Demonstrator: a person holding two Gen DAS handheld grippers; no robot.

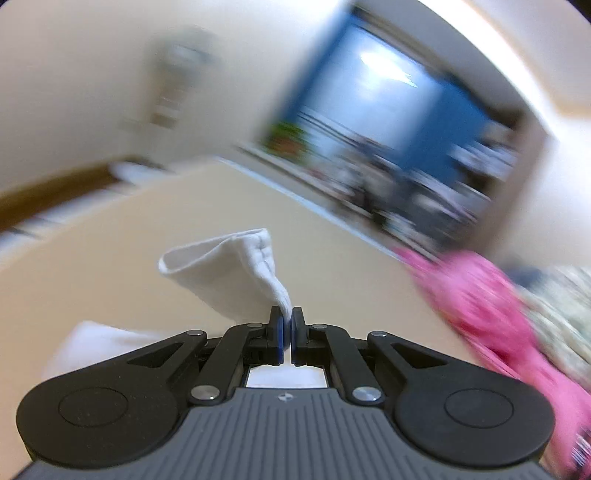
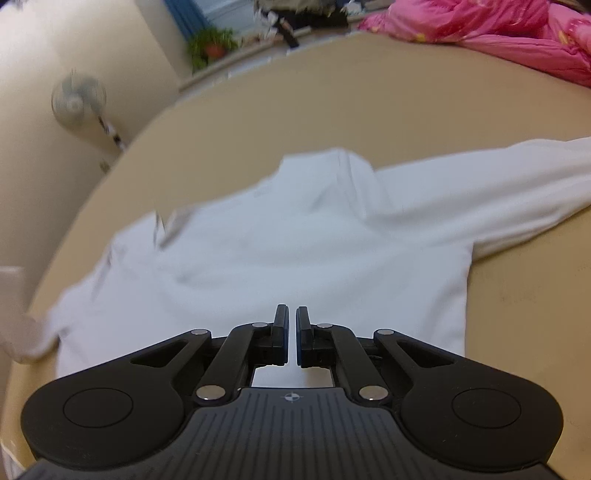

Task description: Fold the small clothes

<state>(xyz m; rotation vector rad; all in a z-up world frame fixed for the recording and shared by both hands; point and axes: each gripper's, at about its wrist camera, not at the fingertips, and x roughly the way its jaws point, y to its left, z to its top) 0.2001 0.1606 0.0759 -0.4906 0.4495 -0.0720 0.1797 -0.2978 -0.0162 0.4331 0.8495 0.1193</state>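
A white long-sleeved top (image 2: 295,236) lies spread on a tan surface (image 2: 369,92), with one sleeve (image 2: 498,177) stretched out to the right. My left gripper (image 1: 287,314) is shut on the cuff end of the other white sleeve (image 1: 221,273), which stands up lifted above the tan surface (image 1: 184,221). The left wrist view is heavily blurred. My right gripper (image 2: 291,314) hovers over the near hem of the top. Its jaws are nearly together with nothing between them.
A pink blanket (image 2: 498,29) is bunched at the far right of the surface and also shows as the pink blanket (image 1: 480,295) in the left wrist view. A standing fan (image 2: 77,99) and a potted plant (image 2: 212,44) are beyond the far left edge. A blue-curtained window (image 1: 388,85) is behind.
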